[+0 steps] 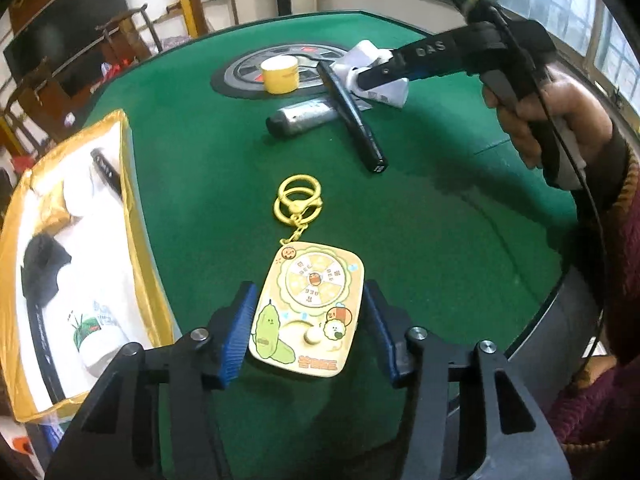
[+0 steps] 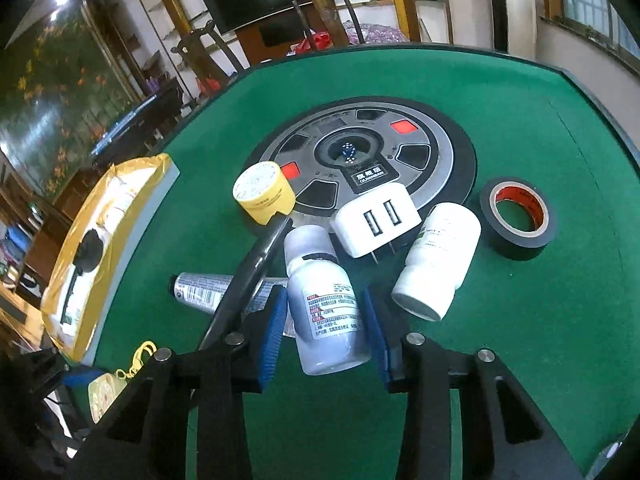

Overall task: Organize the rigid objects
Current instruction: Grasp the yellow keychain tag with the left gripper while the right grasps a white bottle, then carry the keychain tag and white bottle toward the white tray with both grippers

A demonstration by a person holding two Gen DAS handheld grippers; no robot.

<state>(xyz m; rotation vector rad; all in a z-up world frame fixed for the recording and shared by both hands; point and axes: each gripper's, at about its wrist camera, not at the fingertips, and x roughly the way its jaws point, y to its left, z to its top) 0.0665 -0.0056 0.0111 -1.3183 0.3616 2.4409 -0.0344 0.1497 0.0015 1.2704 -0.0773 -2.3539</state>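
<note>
keychain toy is straddled by left gripper and white bottle by right gripper, jaws apart, ready for binning.

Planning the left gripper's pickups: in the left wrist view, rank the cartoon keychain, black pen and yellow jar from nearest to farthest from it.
1. Cartoon keychain: between the left gripper's fingers.
2. Black pen: mid-table, lying across a silver tube.
3. Yellow jar: farthest, on the round centre panel.
</note>
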